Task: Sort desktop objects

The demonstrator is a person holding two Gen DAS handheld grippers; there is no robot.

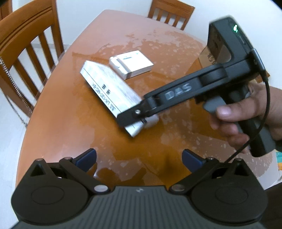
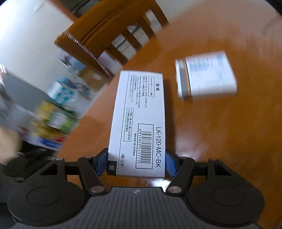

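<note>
Across a glossy orange-brown wooden table (image 1: 74,109), whose far half carries pale blotchy reflections, two wooden slat-back chairs stand at the edge: one chair (image 1: 26,44) at the left side and a second chair (image 1: 170,15) at the far end. Over the middle of the table the right gripper (image 2: 136,163) pinches the long white box (image 2: 139,121) by its near end, its blue pads (image 2: 101,163) pressed flat against the two long sides (the label reads LK-120-MC-BK beside a barcode). In the left wrist view that same box (image 1: 109,88) angles down toward the tabletop, its near end hidden behind the black arm of the right gripper (image 1: 139,114), and a person's hand (image 1: 246,112) wraps the handle at the right of the frame. Whether the box touches the wood I cannot tell. Just beyond it a smaller white box (image 1: 131,64) lies flat on the table, near the long one but apart from it. The left gripper (image 1: 139,160) hangs low over bare wood at the near edge, its blue-tipped fingers (image 1: 87,158) spread wide with nothing between them.
</note>
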